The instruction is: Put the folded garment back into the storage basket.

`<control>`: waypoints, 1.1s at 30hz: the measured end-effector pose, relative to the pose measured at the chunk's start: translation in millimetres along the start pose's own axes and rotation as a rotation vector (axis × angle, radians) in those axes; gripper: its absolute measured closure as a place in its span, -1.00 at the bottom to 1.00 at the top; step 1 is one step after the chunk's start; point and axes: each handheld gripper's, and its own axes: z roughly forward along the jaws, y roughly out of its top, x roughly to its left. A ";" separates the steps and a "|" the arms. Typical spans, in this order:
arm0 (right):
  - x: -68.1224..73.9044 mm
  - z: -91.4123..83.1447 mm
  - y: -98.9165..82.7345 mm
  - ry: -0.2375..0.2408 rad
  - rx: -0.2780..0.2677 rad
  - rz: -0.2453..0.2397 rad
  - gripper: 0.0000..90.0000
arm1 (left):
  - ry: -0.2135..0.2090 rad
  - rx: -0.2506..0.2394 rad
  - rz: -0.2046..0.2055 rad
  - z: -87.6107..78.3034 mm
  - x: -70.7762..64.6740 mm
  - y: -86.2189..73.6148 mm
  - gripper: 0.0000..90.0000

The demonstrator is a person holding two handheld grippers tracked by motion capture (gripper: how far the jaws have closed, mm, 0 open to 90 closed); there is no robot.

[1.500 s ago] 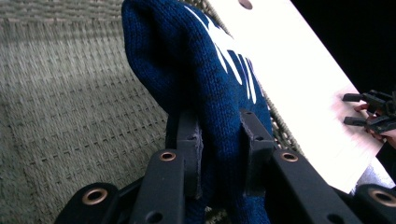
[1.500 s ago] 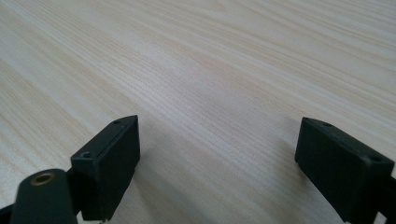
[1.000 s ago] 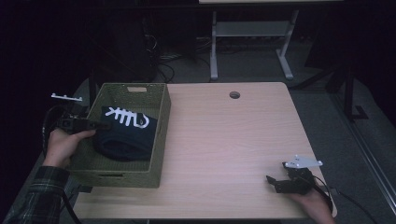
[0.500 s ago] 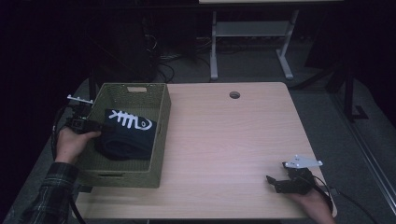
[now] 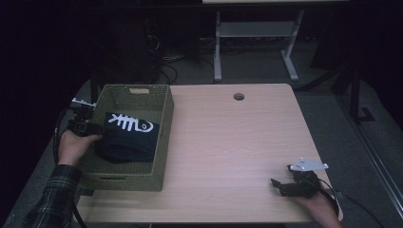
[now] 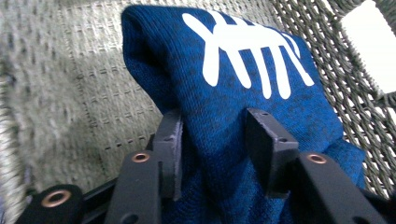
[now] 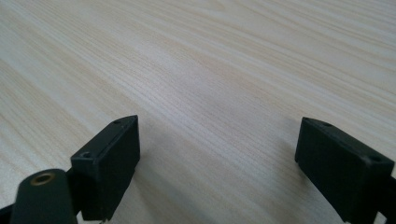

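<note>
Green woven basket (image 5: 164, 137) held the folded blue fish-bone sweater (image 6: 243, 98); left gripper (image 6: 212, 140), jaws just opening, straddled its fold; right gripper (image 7: 217, 154) spread over bare table (image 7: 210, 60).

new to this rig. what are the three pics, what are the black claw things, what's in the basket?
A person sits at a wooden table with a hand-held two-jaw gripper in each hand. The high view looks down from above; the other two pictures come from cameras riding on each gripper, looking along its black jaws.

The left gripper is inside the green woven basket, which stands on the table's left. In it lies a folded dark blue garment with a white fishbone print. The jaws have just been opening; the cloth sits between them, seemingly let go.

The right gripper rests on the bare tabletop, jaws open, holding nothing.
</note>
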 end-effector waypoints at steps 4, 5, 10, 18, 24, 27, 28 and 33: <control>0.0 0.0 0.0 0.000 0.000 0.001 -0.70 | 0.020 -0.007 0.001 -5.0 2.2 -0.2 0.17; 0.1 -0.1 0.0 0.001 0.001 0.002 -0.70 | 0.025 -0.013 0.000 -6.8 2.3 0.0 0.14; 0.1 0.0 0.0 0.000 0.000 0.001 -0.70 | 0.035 -0.050 0.007 -16.0 -0.3 0.9 -0.05; -0.1 0.0 0.1 0.000 0.001 0.001 -0.71 | 0.041 -0.095 0.052 -21.3 -15.1 1.8 -0.39; 0.1 0.0 0.1 0.000 0.002 0.002 -0.72 | 0.037 -0.111 0.097 -20.3 -29.9 4.8 -0.59; 0.1 0.0 0.1 0.000 0.003 0.002 -0.72 | 0.028 -0.110 0.108 -17.3 -39.4 7.3 -0.66; 0.0 0.0 0.2 0.000 0.003 0.001 -0.72 | 0.026 -0.107 0.114 -16.5 -42.3 8.2 -0.68; 0.1 0.0 0.2 0.000 0.002 0.002 -0.72 | 0.013 -0.104 0.141 -13.0 -57.5 12.8 -0.70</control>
